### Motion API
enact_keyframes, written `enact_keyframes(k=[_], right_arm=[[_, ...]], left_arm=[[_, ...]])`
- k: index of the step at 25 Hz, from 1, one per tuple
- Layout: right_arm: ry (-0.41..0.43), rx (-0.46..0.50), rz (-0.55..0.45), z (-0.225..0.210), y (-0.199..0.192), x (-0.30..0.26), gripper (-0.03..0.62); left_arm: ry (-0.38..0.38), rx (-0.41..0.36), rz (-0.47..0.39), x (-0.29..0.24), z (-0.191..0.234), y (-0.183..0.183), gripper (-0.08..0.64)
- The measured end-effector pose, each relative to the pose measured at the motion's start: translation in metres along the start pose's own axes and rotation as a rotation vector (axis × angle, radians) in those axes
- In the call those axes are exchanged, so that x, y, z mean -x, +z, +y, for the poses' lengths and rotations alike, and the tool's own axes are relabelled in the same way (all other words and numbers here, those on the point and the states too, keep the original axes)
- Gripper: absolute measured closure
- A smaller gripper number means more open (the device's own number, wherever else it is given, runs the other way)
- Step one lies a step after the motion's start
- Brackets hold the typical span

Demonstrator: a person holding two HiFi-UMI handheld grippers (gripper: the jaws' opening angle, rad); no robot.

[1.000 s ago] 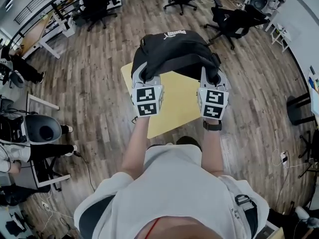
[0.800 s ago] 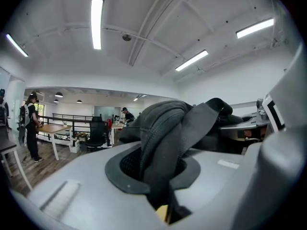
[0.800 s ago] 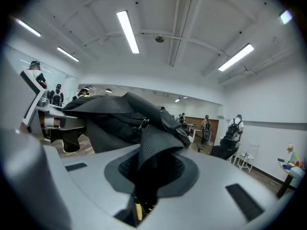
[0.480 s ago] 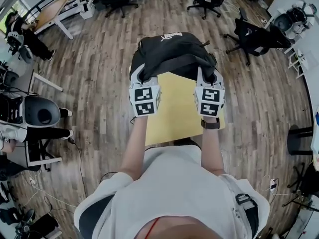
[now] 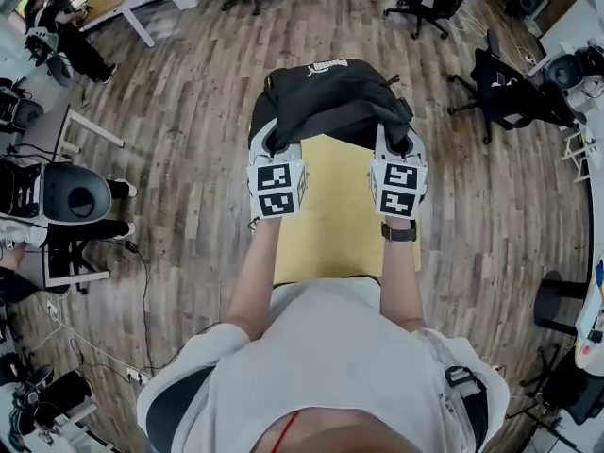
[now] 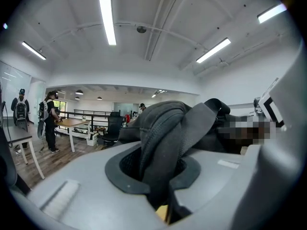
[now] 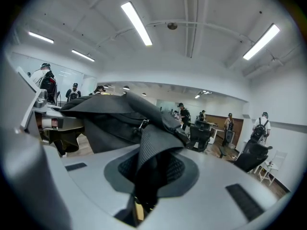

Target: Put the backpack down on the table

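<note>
backpack (image 5: 326,92) is up in the air, held by two tools. the left gripper (image 5: 275,144) has its jaws squeezed tight on the left strap (image 6: 160,147), a thick black padded one that bunches up between them. the right gripper (image 5: 396,144) is pinching the right strap (image 7: 151,157) the same way, with a little metal ring just above the pinch. nothing else is in either tool. from the straps the bag hangs out in front of the person - big, black and floppy, with white letters on top. it is over the far edge of the yellow table (image 5: 340,225), and part of it looks to be past the edge, over the wood floor (image 5: 179,130). i cannot tell if its bottom is touching the table. to do this step well, i think the bag should come in toward the middle of the table first, so it will not tip off the far side. both tools should go down together and stay level, so the bag does not lean. go slow - let the bottom sit flat and the straps go loose before the jaws let go. the bag is soft, so it may slump over once it is free.
</note>
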State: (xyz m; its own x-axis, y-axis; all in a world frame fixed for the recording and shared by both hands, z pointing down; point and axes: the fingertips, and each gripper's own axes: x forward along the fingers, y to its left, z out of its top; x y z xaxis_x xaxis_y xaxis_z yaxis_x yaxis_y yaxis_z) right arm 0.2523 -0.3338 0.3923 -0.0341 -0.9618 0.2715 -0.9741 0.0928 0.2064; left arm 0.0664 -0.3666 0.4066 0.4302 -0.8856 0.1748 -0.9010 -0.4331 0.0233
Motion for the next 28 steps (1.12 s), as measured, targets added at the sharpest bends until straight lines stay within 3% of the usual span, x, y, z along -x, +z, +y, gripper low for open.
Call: enact_keyframes(k=[8, 18, 28], right_arm=[[0.085, 0.006, 0.028, 0.007, -0.009, -0.065, 0.546], [0.167, -0.009, 0.149, 0.014, -0.066, -0.131, 0.541], [0.2, -0.013, 0.233, 0.029, -0.128, -0.193, 0.541]], left_arm=[[0.065, 0.027, 0.049, -0.039, 0.027, -0.022, 0.508], [0.114, 0.073, 0.186, -0.083, 0.042, -0.086, 0.508], [0.138, 0.095, 0.267, -0.128, 0.062, -0.152, 0.508]])
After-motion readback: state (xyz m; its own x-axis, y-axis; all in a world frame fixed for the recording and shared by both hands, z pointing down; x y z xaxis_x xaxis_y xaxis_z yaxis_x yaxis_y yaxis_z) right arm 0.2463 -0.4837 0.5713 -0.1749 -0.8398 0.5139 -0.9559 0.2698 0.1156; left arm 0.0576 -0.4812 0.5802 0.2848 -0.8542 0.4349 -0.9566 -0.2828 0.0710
